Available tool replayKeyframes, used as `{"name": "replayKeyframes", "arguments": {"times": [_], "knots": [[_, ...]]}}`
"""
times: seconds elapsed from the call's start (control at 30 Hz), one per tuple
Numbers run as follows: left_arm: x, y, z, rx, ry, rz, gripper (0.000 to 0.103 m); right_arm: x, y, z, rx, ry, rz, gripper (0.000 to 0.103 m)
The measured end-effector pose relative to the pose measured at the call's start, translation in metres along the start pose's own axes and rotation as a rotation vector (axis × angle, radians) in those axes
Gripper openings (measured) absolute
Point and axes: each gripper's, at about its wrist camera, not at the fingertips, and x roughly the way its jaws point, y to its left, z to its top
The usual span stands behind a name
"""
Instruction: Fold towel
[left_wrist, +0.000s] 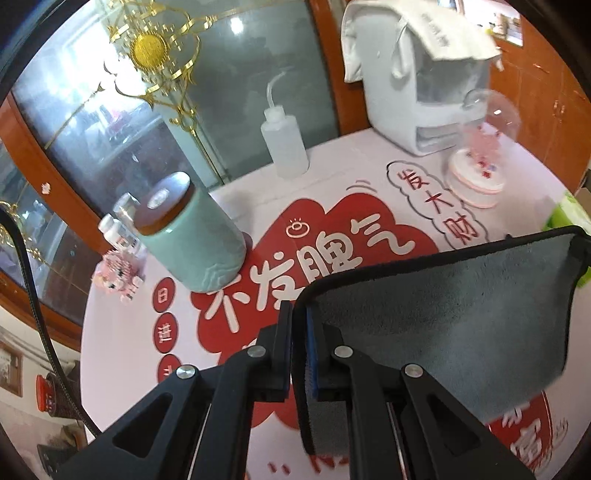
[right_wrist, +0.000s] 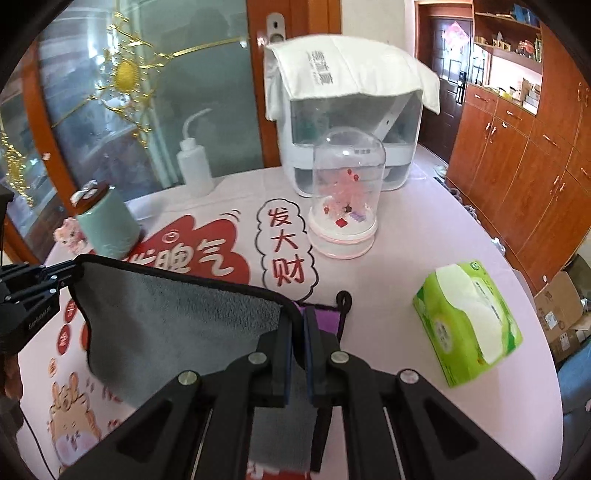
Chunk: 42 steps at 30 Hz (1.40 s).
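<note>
I have the dark grey plush microfibre towel with black stitched binding (right_wrist: 177, 317) lifted off the tabletop and stretched between my two grippers, so its taut top hem is the long axis, running straight from one set of fingers to the other. My left gripper (left_wrist: 298, 350) is clamped on one top corner, the binding pinched between its blue pads; my right gripper (right_wrist: 298, 350) is closed on the opposite corner, where a small black hanging loop (right_wrist: 343, 300) pokes out. The cloth hangs limp and soft below the hem, and I think the lower edge clears the table, though the fingers hide it. Neither hand is nearer: the fold turns on bringing both corners forward together over the glossy pink printed table cover (right_wrist: 424, 236), toward the far edge where the clear plastic dome ornament (right_wrist: 345, 192) and the pale green ceramic jar with a dark lid (left_wrist: 192, 236) stand.
</note>
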Motion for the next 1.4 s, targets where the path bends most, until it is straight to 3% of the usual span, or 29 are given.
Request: {"name": "replayKeyframes", "arguments": {"times": [0.3,0.63,0.73,0.77,0.8,0.87,0.93,1.0,1.17,1.27,1.3,1.4], "knots": [[0.065,-0.024,0.001,0.01,0.087,0.013,0.005,0.068,-0.013,-0.007,0.052,0.133,-0.027,0.006],[0.092,-0.029,0.004,-0.009,0.118,0.01,0.007,0.099,-0.015,-0.015,0.069,0.177,-0.05,0.006],[0.1,-0.029,0.004,-0.021,0.135,0.014,0.017,0.102,-0.014,-0.017,0.063,0.176,-0.063,0.008],[0.101,-0.029,0.003,-0.025,0.143,0.01,0.033,0.101,-0.013,-0.017,0.061,0.173,-0.063,0.01],[0.102,-0.028,0.002,-0.035,0.148,-0.008,0.051,0.1,-0.012,-0.016,0.061,0.165,-0.063,0.016],[0.099,-0.026,0.001,-0.051,0.143,-0.033,0.067,0.095,-0.009,-0.015,0.061,0.135,-0.054,0.031],[0.092,-0.023,0.0,-0.066,0.127,-0.047,0.073,0.087,-0.006,-0.012,0.053,0.104,-0.052,0.06],[0.085,-0.02,-0.002,-0.08,0.117,-0.049,0.082,0.077,-0.001,-0.01,0.031,0.068,-0.051,0.062],[0.065,-0.005,-0.008,-0.154,0.108,-0.085,0.089,0.055,0.014,-0.008,-0.032,0.041,-0.027,0.064],[0.049,0.003,-0.014,-0.188,0.095,-0.076,0.096,0.044,0.02,-0.011,-0.034,0.032,-0.006,0.077],[0.042,0.005,-0.017,-0.19,0.087,-0.078,0.102,0.039,0.021,-0.012,-0.031,0.023,0.002,0.082],[0.024,0.009,-0.026,-0.189,0.079,-0.091,0.103,0.021,0.026,-0.018,-0.025,0.0,0.019,0.099]]}}
